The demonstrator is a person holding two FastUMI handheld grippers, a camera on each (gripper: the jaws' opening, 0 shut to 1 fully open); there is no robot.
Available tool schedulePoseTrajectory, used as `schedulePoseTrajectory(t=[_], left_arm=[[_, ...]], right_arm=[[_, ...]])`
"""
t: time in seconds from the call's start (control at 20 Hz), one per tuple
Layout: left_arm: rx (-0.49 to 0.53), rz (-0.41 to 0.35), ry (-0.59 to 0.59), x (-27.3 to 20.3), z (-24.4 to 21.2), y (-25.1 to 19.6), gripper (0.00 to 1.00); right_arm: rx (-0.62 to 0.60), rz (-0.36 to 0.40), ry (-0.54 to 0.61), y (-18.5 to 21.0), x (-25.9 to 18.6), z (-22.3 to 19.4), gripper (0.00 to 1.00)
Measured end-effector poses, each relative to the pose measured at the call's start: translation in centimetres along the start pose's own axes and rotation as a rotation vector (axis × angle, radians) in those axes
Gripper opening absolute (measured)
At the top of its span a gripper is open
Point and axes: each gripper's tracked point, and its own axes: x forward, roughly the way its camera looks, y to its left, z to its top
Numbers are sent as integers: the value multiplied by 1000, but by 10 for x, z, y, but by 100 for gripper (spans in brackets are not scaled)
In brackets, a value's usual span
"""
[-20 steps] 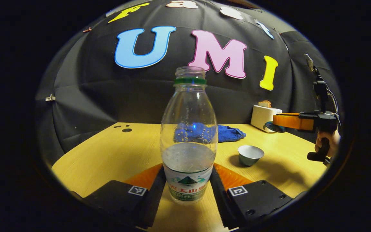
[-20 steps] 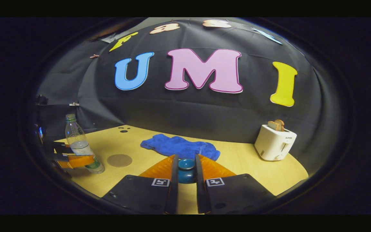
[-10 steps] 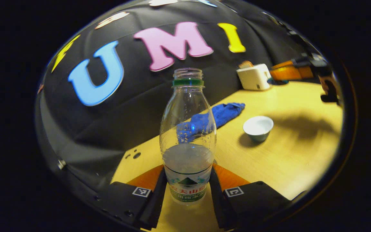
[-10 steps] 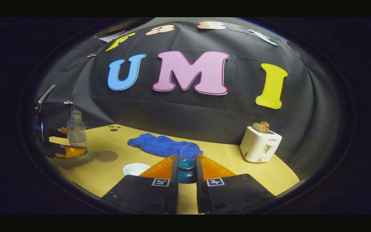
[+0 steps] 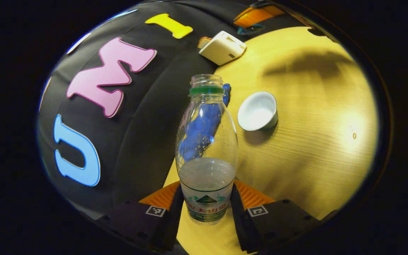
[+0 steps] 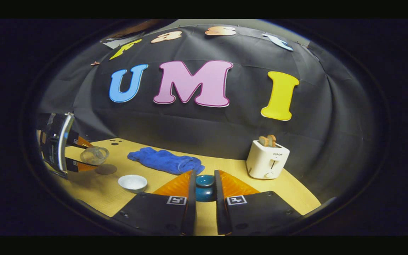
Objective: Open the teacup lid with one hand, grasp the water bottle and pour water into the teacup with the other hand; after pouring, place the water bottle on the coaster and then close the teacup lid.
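Observation:
My left gripper point(image 5: 207, 209) is shut on a clear, uncapped water bottle point(image 5: 207, 141), partly filled, with a green neck ring. The bottle is tilted over, its mouth close to the open white teacup point(image 5: 258, 111) on the wooden table point(image 5: 313, 124). In the right gripper view the tilted bottle point(image 6: 94, 155) hangs left of the teacup point(image 6: 132, 182), above a round brown coaster point(image 6: 105, 169). My right gripper point(image 6: 204, 193) is shut on the knob of the blue teacup lid point(image 6: 204, 185), held in the air to the right of the cup.
A blue cloth point(image 6: 165, 161) lies at the back of the table near the wall. A white toaster point(image 6: 267, 160) with toast in it stands at the back right. Small dark holes point(image 6: 113, 142) mark the table's far left corner.
My left gripper has lifted and tipped the bottle strongly sideways toward the teacup. The right gripper has drifted right with the lid, bringing the teacup into its view.

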Motion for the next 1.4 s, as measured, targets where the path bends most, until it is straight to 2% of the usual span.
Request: schedulePoseTrajectory(t=[0.05,0.1,0.15,0.2,0.25,0.35,0.4,0.55,0.6,0.65,0.7,0.75,0.9,0.95,1.15,1.4], left_arm=[[30,-5,27,5,-1,0,68],[63,-10,52,8,-2,1,69],[95,-11,69,10,-3,2,73],[125,-13,82,12,-2,4,68],[154,-13,92,14,-2,6,68],[219,-9,106,19,1,8,68],[247,-7,113,22,2,8,68],[322,7,126,23,6,12,69],[347,11,135,25,6,12,69],[374,13,142,25,5,13,69],[400,18,150,25,6,14,68],[421,17,155,24,6,15,69],[474,24,169,28,5,13,69],[489,28,176,28,5,15,69],[540,46,197,28,3,16,69],[641,92,233,28,0,23,69]], right_arm=[[-2,0,-2,-3,0,-2,31],[-1,1,-2,-6,-1,-5,21],[-2,-1,-1,-10,-2,-7,21],[-2,0,-1,-13,-3,-9,21],[-4,1,-3,-15,-3,-10,31],[-18,8,-6,-18,-3,-12,31],[-26,12,-6,-20,-3,-13,21],[-19,21,-9,-26,-1,-13,31],[-14,23,-10,-27,-1,-14,21],[-13,23,-13,-28,-2,-14,21],[-15,24,-14,-30,-2,-15,31],[-16,26,-14,-31,-3,-15,21],[-14,29,-14,-33,-6,-19,31],[-12,30,-14,-34,-6,-19,26],[-7,28,-21,-38,-11,-20,31],[-4,32,-27,-40,-13,-22,29]])
